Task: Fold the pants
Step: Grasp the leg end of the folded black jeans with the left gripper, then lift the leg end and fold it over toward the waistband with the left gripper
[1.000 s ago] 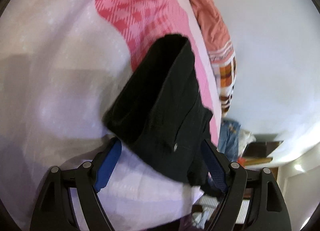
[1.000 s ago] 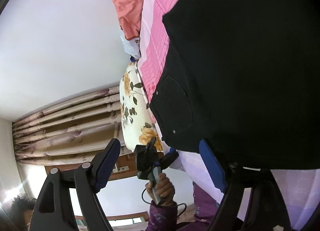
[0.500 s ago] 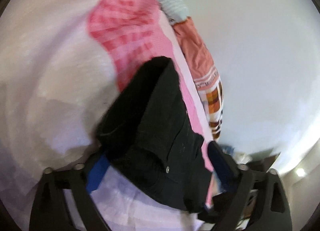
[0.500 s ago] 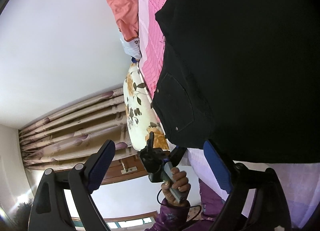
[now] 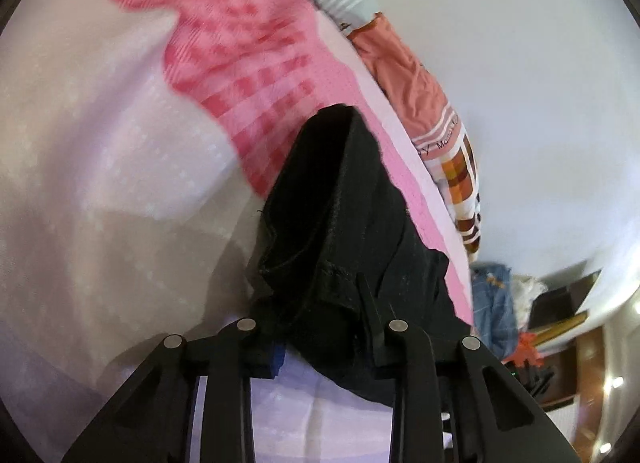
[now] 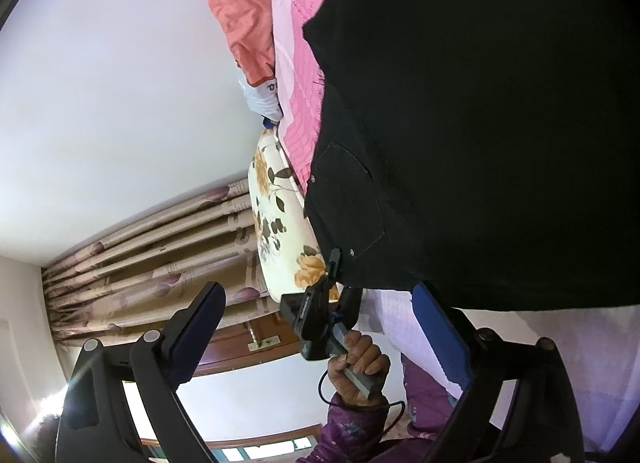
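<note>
Now L gripper (image 5: 316, 327) tilted down, jaws just closed on black pants (image 5: 340, 223); R gripper (image 6: 320, 327) near level, jaws wide.

Black pants (image 5: 344, 223), pink checked bedspread (image 5: 240, 63)

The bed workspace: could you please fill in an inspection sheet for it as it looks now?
Surface: bed sheet, pale lilac with a pink checked patch.
Job's things: black pants bunched on the sheet.
Clutter: orange blanket, floral pillow along the far edge.
Grippers: left gripper has just been closing, jaws pinching the pants; right gripper open, nothing between its jaws.
Cables: black cable at the hand.
Surroundings: curtains, white wall.
</note>
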{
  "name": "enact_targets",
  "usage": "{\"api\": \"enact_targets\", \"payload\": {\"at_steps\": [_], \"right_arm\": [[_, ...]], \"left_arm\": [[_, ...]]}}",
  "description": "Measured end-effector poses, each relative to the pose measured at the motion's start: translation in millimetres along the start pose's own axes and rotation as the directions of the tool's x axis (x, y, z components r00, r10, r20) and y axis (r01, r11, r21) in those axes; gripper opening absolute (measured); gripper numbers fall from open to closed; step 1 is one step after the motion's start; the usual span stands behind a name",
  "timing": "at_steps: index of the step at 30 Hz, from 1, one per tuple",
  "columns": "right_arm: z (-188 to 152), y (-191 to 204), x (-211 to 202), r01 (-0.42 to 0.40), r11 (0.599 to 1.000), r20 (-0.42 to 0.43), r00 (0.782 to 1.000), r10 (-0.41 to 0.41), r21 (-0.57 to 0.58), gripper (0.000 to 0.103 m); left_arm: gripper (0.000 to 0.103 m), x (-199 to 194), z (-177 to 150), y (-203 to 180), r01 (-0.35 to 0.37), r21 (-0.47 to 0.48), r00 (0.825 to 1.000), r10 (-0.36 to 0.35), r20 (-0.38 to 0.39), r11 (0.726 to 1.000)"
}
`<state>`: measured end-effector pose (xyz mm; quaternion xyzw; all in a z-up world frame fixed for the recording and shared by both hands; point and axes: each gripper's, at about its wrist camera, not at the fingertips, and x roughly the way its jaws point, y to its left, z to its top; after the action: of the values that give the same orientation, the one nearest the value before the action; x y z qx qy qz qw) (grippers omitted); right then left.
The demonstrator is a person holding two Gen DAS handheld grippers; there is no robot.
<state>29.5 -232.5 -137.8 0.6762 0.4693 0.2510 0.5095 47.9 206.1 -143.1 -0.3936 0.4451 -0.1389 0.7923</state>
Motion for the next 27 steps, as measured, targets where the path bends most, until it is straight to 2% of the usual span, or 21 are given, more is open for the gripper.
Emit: {"api": "enact_targets", "payload": {"at_steps": [6,12,17,20,22,23,24,25,27], "right_arm": [[5,3,-15,-0.025,1.0,0.039,0.999,0.025,-0.004,0.093],[15,6,-34,-0.047,0.999,0.082,0.995,0.048,-0.018,0.093],[30,9,-60,-0.055,0.998,0.124,0.991,0.059,-0.034,0.093],[38,11,-77,-0.069,0.996,0.146,0.986,0.075,-0.047,0.093],[45,10,-95,-0.096,0.994,0.176,0.979,0.103,-0.047,0.094],[50,6,-108,-0.127,0.991,0.194,0.972,0.132,-0.042,0.095],[55,3,-118,-0.147,0.988,0.209,0.966,0.151,-0.037,0.096],[58,-1,-125,-0.16,0.987,0.221,0.962,0.163,-0.03,0.096],[66,-14,-147,-0.23,0.973,0.257,0.941,0.221,0.004,0.097]], "left_arm": [[0.027,-15,2,-45,0.04,0.12,0.998,-0.045,0.045,0.992],[0.027,-21,4,-103,0.093,0.221,0.991,-0.111,0.072,0.971],[0.027,-1,-1,-172,0.163,0.29,0.984,-0.179,0.028,0.943],[0.027,22,-17,-224,0.231,0.348,0.972,-0.23,-0.045,0.908],[0.027,47,-39,-269,0.317,0.405,0.949,-0.287,-0.133,0.858],[0.027,55,-47,-281,0.343,0.417,0.939,-0.302,-0.163,0.842],[0.027,74,-64,-303,0.384,0.445,0.923,-0.316,-0.22,0.809],[0.027,90,-76,-316,0.409,0.46,0.91,-0.319,-0.264,0.788],[0.027,120,-97,-330,0.45,0.466,0.886,-0.314,-0.342,0.761]]}}
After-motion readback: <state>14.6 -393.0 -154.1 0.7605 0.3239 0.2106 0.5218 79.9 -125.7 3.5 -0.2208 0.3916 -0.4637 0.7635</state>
